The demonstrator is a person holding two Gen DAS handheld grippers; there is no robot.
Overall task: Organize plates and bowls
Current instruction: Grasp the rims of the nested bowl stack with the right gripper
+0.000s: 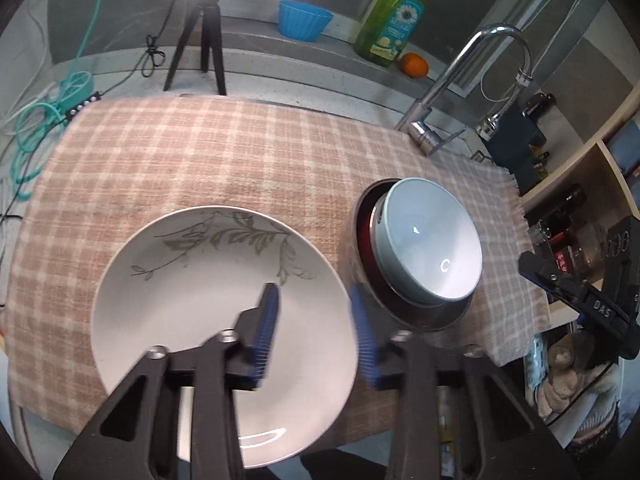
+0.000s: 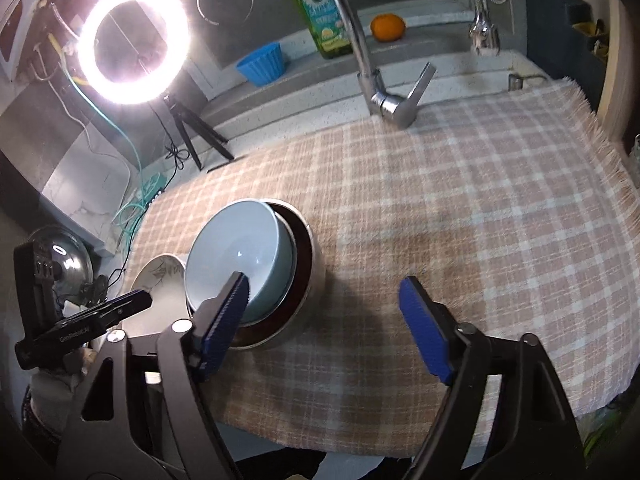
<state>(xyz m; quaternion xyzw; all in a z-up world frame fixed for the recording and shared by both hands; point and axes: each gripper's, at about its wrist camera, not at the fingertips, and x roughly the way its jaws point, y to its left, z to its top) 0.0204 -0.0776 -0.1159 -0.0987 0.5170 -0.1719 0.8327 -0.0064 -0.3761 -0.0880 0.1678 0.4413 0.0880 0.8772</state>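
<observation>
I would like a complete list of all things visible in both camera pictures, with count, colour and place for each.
plate: 1, white with grey leaf pattern, on the cloth, left of the bowls
blue bowl: 1, pale blue, tilted inside the metal bowl
metal bowl: 1, steel outside, dark red inside, on the cloth
cloth: 1, pink and white check, over the counter
faucet: 1, chrome, behind the cloth
soap bottle: 1, green, back ledge
orange: 1, orange, beside the bottle
cup: 1, blue, back ledge
ring light: 1, white, on a black tripod
left gripper: 1, black with blue pads, jaws either side of the plate's right rim
right gripper: 1, same colours, open beside the bowls
</observation>
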